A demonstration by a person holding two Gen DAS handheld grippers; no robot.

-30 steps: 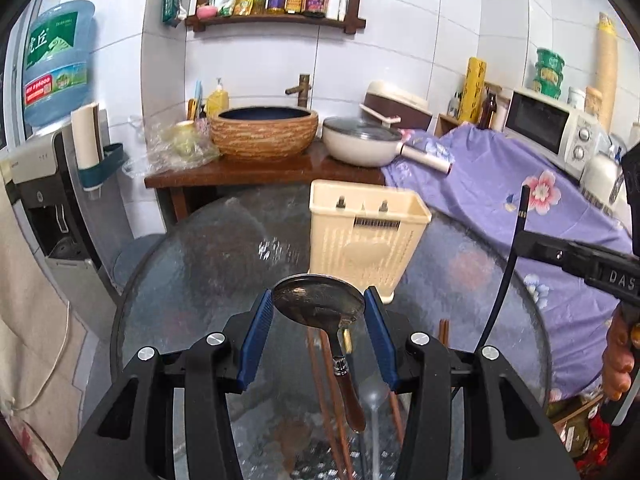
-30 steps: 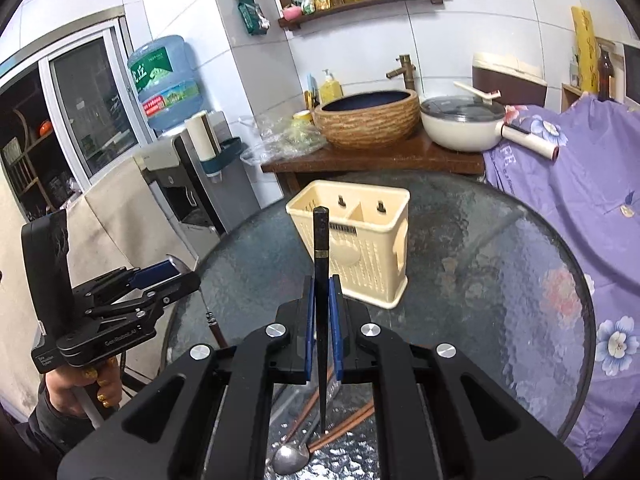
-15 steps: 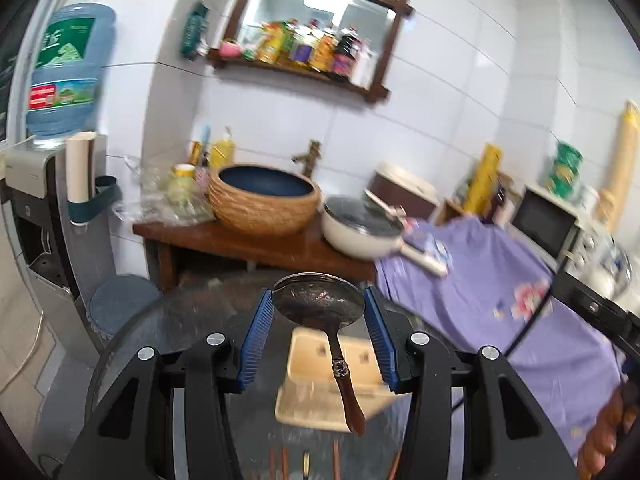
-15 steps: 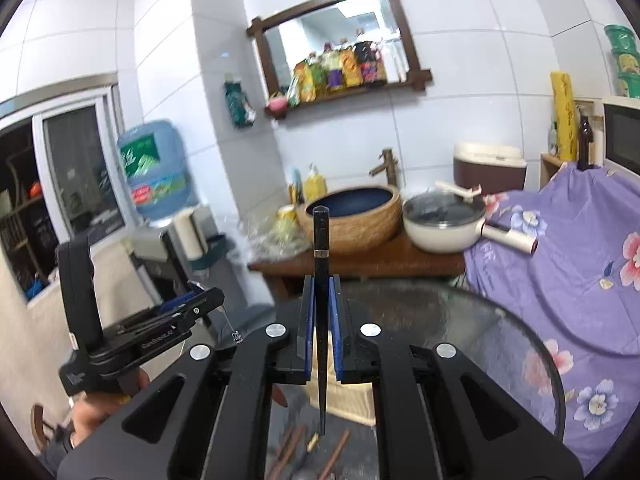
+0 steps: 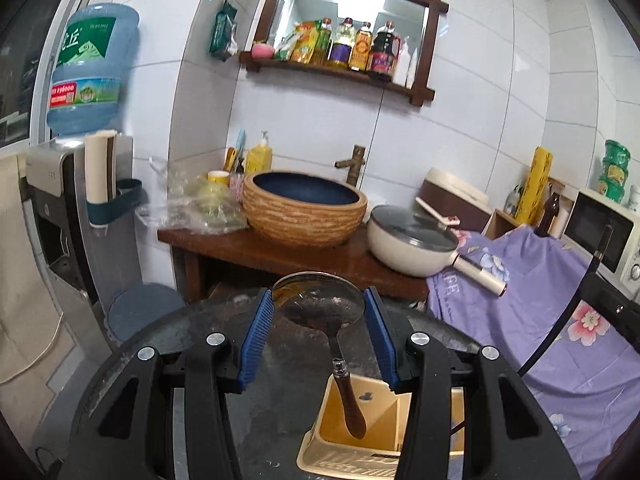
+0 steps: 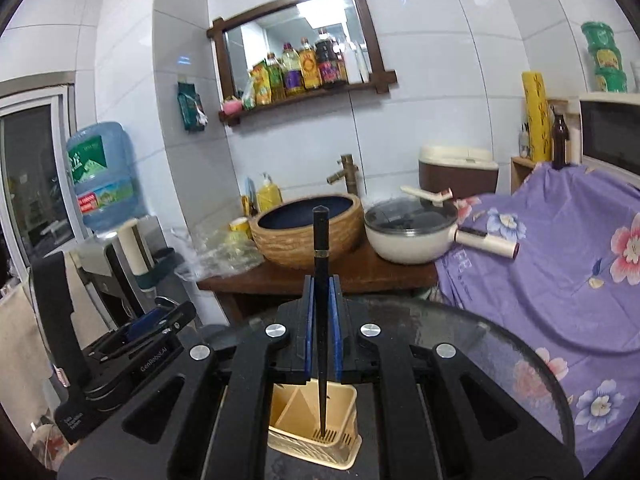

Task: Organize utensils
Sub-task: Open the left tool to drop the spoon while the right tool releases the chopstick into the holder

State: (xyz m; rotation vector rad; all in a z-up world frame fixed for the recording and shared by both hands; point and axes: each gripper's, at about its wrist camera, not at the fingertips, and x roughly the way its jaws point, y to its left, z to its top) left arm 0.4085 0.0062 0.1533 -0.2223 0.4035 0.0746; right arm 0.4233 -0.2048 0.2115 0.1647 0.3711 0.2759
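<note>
The left gripper [image 5: 319,334] grips a spoon [image 5: 320,304] by the bowl, its blue pads [image 5: 256,336] pressed to the bowl's two sides; the brown handle hangs down toward 6 o'clock, its tip over the open top of the beige holder [image 5: 360,440], which stands on the round glass table [image 5: 160,344] at the lower edge of the left wrist view. The right gripper [image 6: 321,328] is clamped narrow on a black chopstick [image 6: 320,280], held upright; its thick end points to 12 o'clock and its thin end reaches down into the holder [image 6: 312,424], near the slotted floor of the front compartment. Whether the tip touches the floor cannot be told. In the right wrist view the left gripper [image 6: 160,320] shows at 9 o'clock, beside the table. Beyond the table, at 12 o'clock, a woven basin [image 5: 304,210] sits on a wooden counter [image 5: 256,248], with a lidded cream pan [image 5: 412,244] just beside it toward 2 o'clock. A purple floral cloth [image 6: 560,280] drapes at 3 o'clock.
</note>
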